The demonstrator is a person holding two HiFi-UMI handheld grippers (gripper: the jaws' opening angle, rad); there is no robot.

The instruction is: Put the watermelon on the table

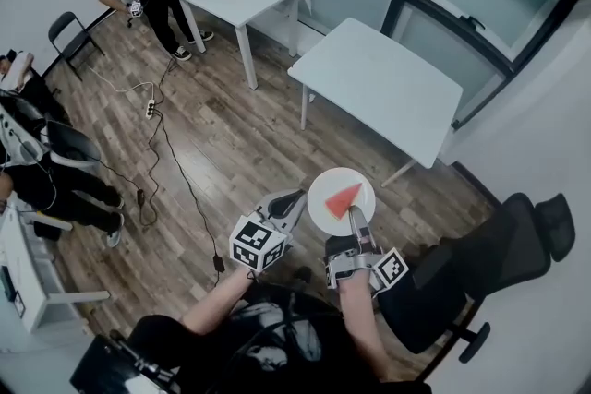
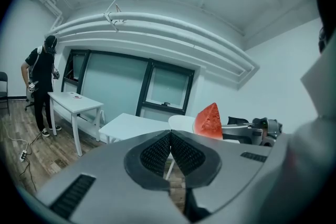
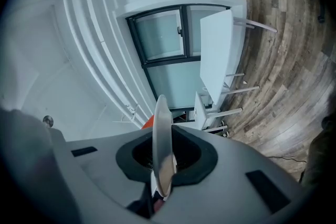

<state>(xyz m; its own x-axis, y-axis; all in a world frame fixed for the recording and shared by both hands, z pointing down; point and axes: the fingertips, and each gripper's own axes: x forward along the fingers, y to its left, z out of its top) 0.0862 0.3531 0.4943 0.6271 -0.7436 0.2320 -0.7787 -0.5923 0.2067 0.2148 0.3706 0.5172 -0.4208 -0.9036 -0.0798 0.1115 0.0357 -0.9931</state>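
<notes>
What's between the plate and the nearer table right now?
Nothing but bare wood floor, in the head view. The plate with watermelon hangs in the right gripper, short of the table.

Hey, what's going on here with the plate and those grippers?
A person holds a gripper in each hand. The right gripper clamps the rim of a white plate bearing a watermelon slice, above the wood floor. The left gripper is shut and empty beside it. The white table stands just ahead.
</notes>
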